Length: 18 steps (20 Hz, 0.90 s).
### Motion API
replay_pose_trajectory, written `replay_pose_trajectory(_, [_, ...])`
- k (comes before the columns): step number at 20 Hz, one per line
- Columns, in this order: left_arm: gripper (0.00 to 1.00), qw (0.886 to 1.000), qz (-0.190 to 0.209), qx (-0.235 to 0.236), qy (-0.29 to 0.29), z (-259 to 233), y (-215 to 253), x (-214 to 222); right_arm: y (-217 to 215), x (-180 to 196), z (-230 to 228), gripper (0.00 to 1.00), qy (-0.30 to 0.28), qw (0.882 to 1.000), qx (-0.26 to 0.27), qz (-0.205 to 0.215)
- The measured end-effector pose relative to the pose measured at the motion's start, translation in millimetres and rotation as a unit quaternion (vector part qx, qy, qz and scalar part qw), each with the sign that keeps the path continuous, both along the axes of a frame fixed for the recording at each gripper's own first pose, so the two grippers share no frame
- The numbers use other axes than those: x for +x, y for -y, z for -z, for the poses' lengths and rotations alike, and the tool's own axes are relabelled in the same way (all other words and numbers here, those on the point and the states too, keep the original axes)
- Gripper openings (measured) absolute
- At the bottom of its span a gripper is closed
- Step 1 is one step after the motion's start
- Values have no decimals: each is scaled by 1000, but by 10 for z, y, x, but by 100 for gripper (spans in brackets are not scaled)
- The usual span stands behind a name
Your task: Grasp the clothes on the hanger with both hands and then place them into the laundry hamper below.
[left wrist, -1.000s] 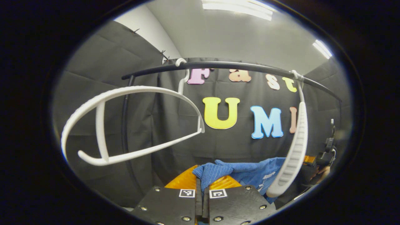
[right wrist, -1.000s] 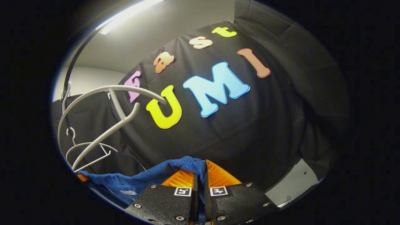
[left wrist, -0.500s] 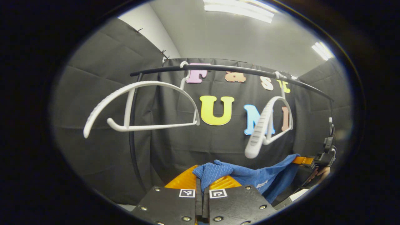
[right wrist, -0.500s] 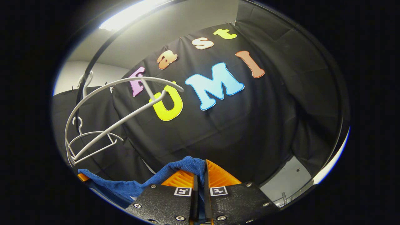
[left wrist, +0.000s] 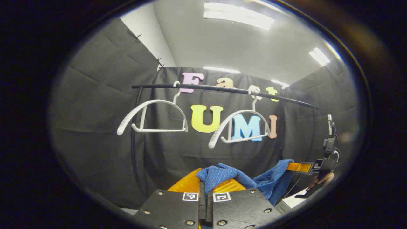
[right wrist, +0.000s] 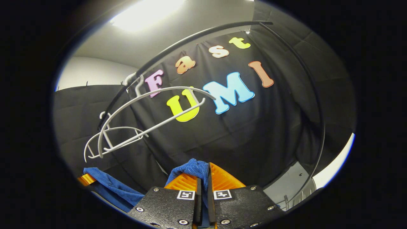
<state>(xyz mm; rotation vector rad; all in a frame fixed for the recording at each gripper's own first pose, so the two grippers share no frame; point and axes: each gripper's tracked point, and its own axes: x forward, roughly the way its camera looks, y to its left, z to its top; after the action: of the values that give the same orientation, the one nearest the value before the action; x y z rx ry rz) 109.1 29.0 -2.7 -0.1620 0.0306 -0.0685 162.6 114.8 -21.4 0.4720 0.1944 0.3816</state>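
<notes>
Now carrying shirt (left wrist: 222, 176) clear of hangers (left wrist: 241, 127), both grippers (left wrist: 206, 186) (right wrist: 203, 178) clenched on it; next, lower into hamper and release.

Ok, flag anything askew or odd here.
Nothing stands out. Two white hangers hang bare on the black rail; the blue garment sags between the left gripper and right gripper, both clamped on it.

L gripper (left wrist: 206, 186) & R gripper (right wrist: 203, 181): jaws clamped.
</notes>
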Motion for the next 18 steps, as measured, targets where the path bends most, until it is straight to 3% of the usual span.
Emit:
replay_pose_trajectory(13, [1, 998, 54, -19, 4, -22, 500, -722, -305, -1115, 30, 7, 9, 999, -35, -29])
replay_pose_trajectory(18, [2, 997, 65, -32, -16, 215, 734, -870, -403, -1331, 280, 7, -4, 997, -61, -54])
